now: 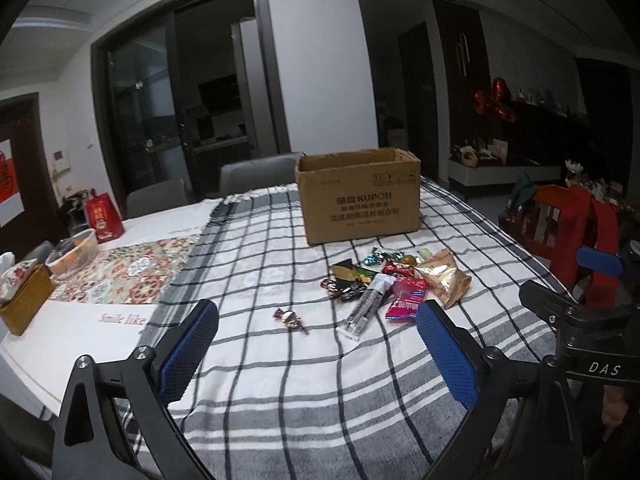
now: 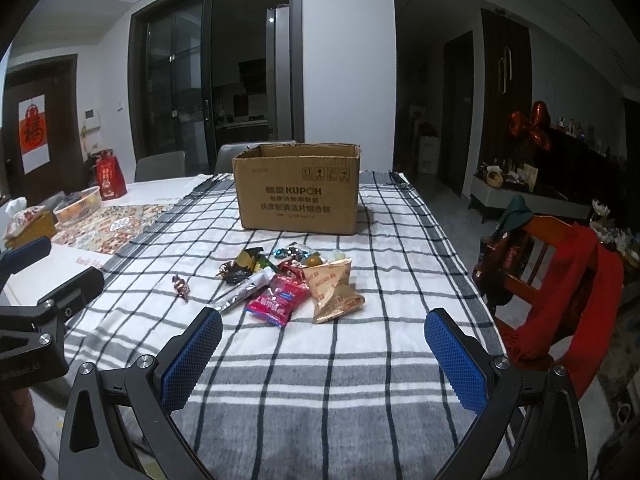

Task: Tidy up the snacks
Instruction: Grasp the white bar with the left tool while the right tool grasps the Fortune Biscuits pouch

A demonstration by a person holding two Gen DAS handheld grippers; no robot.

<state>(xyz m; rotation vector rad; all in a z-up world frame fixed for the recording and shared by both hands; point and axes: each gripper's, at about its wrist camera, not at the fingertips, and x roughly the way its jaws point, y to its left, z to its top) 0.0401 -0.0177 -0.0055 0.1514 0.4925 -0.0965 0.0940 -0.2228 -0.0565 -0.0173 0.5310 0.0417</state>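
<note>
A pile of wrapped snacks (image 1: pixel 392 280) lies on the checked tablecloth (image 1: pixel 280 360), with a tan bag (image 1: pixel 442 276), a pink packet (image 1: pixel 406 300) and a silver stick pack (image 1: pixel 366 306). One loose candy (image 1: pixel 290 319) lies to its left. An open cardboard box (image 1: pixel 358 196) stands behind the pile. My left gripper (image 1: pixel 316 332) is open and empty, near the candy. In the right wrist view the pile (image 2: pixel 288 276), candy (image 2: pixel 181 286) and box (image 2: pixel 298 188) show. My right gripper (image 2: pixel 322 340) is open and empty, in front of the pile.
A red gift bag (image 1: pixel 104 216), a basket (image 1: pixel 74 252) and a tissue box (image 1: pixel 24 292) stand at the table's left end. A wooden chair with red cloth (image 2: pixel 568 280) is at the right edge. Grey chairs (image 1: pixel 256 174) stand behind the table.
</note>
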